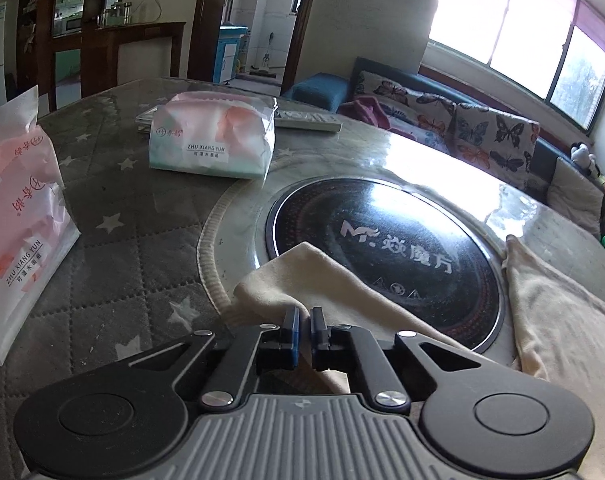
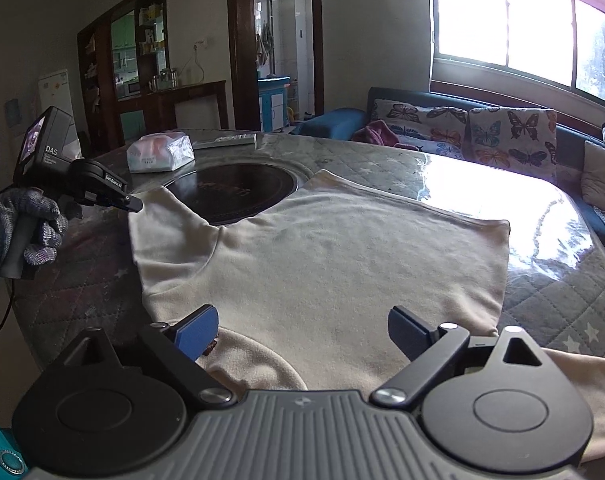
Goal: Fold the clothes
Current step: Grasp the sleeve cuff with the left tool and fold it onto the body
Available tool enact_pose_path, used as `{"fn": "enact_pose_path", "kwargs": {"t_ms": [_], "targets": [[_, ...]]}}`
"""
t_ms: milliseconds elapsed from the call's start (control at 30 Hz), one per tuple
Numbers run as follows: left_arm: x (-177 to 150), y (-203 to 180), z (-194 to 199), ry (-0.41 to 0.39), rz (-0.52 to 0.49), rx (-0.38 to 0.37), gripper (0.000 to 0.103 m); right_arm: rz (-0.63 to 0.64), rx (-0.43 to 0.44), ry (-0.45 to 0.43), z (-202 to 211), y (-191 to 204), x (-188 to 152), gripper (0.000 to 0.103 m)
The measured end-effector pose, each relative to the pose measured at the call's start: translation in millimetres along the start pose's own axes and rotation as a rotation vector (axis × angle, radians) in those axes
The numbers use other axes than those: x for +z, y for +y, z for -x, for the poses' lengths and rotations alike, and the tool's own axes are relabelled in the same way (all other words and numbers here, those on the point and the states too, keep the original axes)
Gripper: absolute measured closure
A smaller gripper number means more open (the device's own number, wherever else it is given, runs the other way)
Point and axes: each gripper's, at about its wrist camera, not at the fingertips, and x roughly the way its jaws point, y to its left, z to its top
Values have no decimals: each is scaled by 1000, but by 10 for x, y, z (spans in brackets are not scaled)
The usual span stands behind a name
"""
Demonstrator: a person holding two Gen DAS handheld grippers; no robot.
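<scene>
Cream garment (image 2: 342, 256) flat on table, sleeve pinched in left tongs (image 1: 305, 322), right tongs (image 2: 302, 334) wide open above

A round table (image 2: 454, 168) with a grey quilted star-print cover under clear film has a black circular cooktop (image 1: 386, 240) set in its middle. A cream shirt (image 2: 342, 256) lies flat on the near side of the cooktop, its sleeves reaching onto the cooktop's edge. Beyond the cooktop sits a tissue pack (image 1: 212, 142), a remote control (image 1: 308, 120) just behind it, and a second tissue pack (image 1: 18, 232) stands left of the cooktop.
</scene>
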Motion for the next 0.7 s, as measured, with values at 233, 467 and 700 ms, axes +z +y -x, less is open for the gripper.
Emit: {"fn": "enact_pose_path", "kwargs": {"t_ms": [233,467,700], "targets": [[12,-43,151,-62,4,-106,98,-18,0,-13,13,-18,-2,10],[28,-193,329,-79,-23,-175,98,-44,-13,-31,32,-73,21,10],[50,-819,661,-104,-127,-408,98,-80,-36,-60,101,-179,45,10]]}}
